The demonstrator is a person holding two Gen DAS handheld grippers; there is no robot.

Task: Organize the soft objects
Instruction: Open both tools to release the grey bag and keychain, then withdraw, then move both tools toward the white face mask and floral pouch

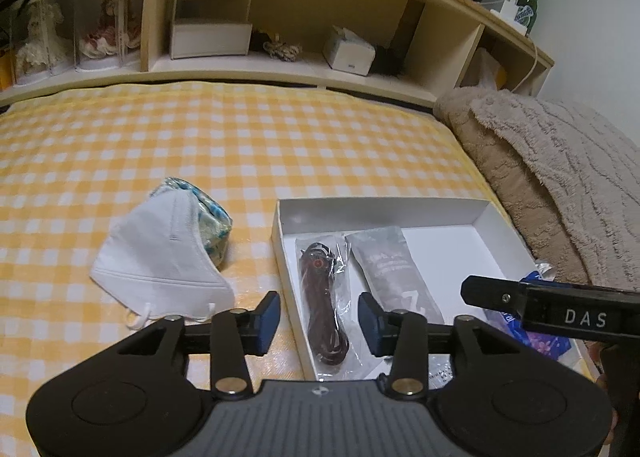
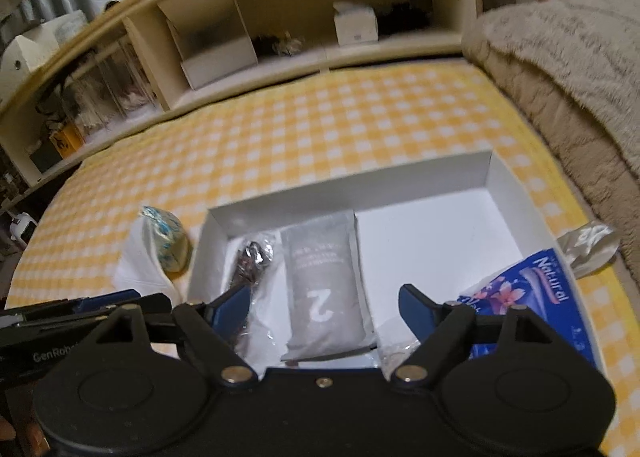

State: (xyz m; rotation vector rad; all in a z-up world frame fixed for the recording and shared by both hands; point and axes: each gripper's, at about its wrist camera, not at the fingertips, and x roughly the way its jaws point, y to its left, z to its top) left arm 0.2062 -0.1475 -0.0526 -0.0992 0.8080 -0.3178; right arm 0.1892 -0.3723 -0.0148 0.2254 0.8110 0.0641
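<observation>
Both claws stand apart with nothing between the pads: the left gripper hovers over the near-left wall of the white box, the right gripper over the box's near middle, wider spread.

At about nine o'clock from the box, on the yellow checked bedcover, lies the white face mask, folded flat and leaning on a blue-and-white patterned pouch just behind it. The mask looks very light and limp; I would pinch it through the folded body near the middle seam, not by the ear loops at its six o'clock edge, which would likely stretch and let it dangle. The pouch seems padded and squashy, so a grip across its narrow width should hold.

Inside the box, at its nine o'clock side, sits a dark cord in a clear bag; the film is probably slippery. Beside it lies a grey sachet, soft and flat.

At the box's four o'clock corner a blue floral packet overhangs the rim, crinkly and light, best taken at its bulk. Beyond, at three o'clock, a beige fleece blanket is heaped.
</observation>
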